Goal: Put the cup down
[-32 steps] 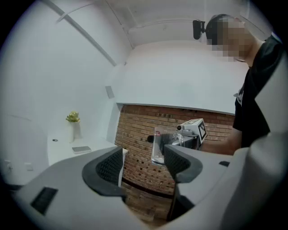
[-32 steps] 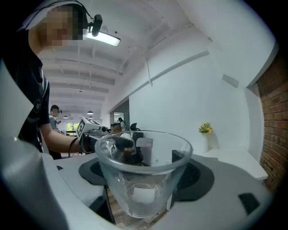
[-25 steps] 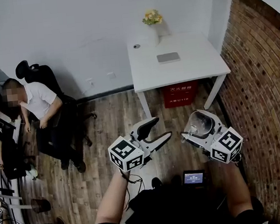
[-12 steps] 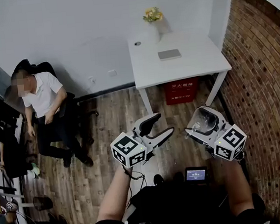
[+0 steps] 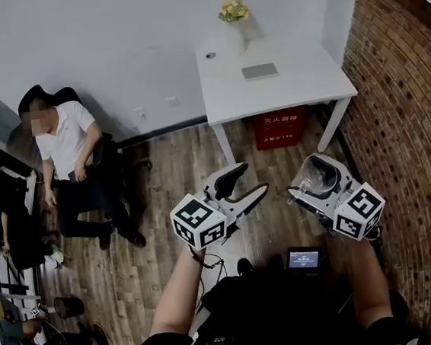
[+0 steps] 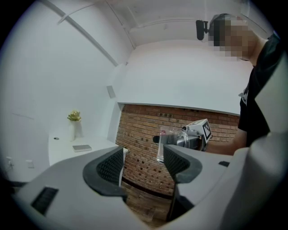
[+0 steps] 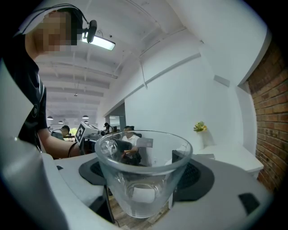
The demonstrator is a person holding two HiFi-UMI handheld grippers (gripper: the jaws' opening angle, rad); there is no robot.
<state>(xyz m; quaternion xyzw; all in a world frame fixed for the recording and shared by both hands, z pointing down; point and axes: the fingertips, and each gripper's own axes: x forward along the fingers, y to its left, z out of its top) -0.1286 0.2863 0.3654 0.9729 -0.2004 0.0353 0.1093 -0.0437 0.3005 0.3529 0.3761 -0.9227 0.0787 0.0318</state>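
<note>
A: Status?
B: Right tool (image 5: 314,182) clamped on glass cup (image 7: 143,179), mid-air. Left tool (image 6: 143,164) wide, empty.
A: Advice?
B: Bench (image 5: 299,94) at 12 o'clock, well apart. Carry level, seat base flat, then release.

My head view sits high and tips steeply down onto the wooden floor (image 5: 170,173). The left gripper (image 5: 242,188) and right gripper (image 5: 316,184) are near mid-frame, the white table (image 5: 298,86) is at the top, and the brick wall (image 5: 408,109) runs down the right. My left gripper view rides just behind its own jaws and faces that wall, tilted upward. It catches the right gripper beyond the jaws and the table at far left. My right gripper view faces the opposite way, toward the seated person (image 5: 66,137), with the cup (image 7: 144,175) very close to the lens. All three views share the table and its flowers (image 5: 233,9), and each gripper view sees the other gripper.
</note>
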